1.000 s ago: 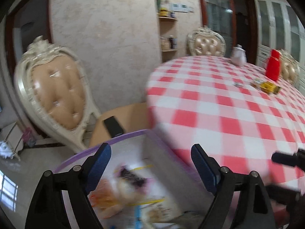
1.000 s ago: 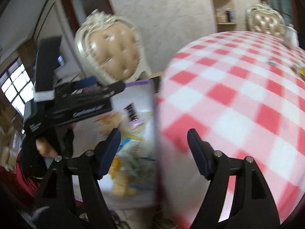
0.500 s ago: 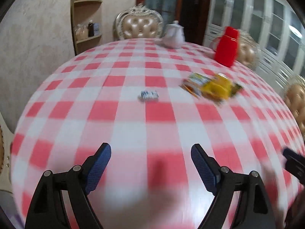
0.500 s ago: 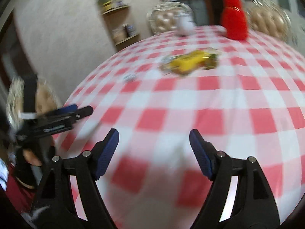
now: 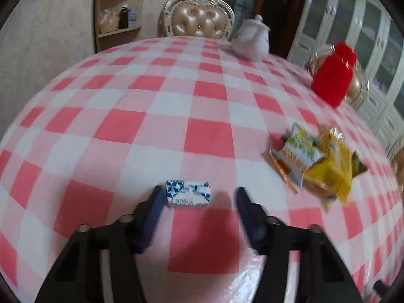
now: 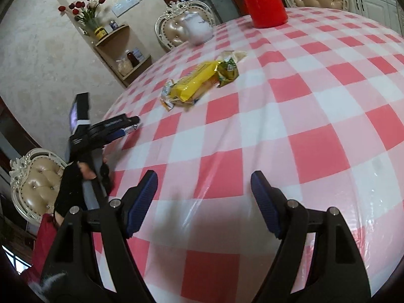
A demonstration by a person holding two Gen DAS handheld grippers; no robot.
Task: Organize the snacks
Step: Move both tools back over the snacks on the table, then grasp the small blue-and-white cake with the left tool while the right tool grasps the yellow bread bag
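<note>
The left tongs (image 5: 198, 197) are closing around one small blue-and-white packet (image 5: 188, 196) lying on the checked worktop (image 5: 126, 126), pads not yet pressing it. Only the right view shows the gloved hand (image 6: 73, 184) carrying them. The right tongs (image 6: 204, 189) stand spread and empty. A pile of snack packets (image 6: 197, 83) lies well apart; its count is unclear.

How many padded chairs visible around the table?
3: one behind the white teapot, one behind the red jug at the far edge, one at the near left by the left gripper. Others may be hidden.
</note>
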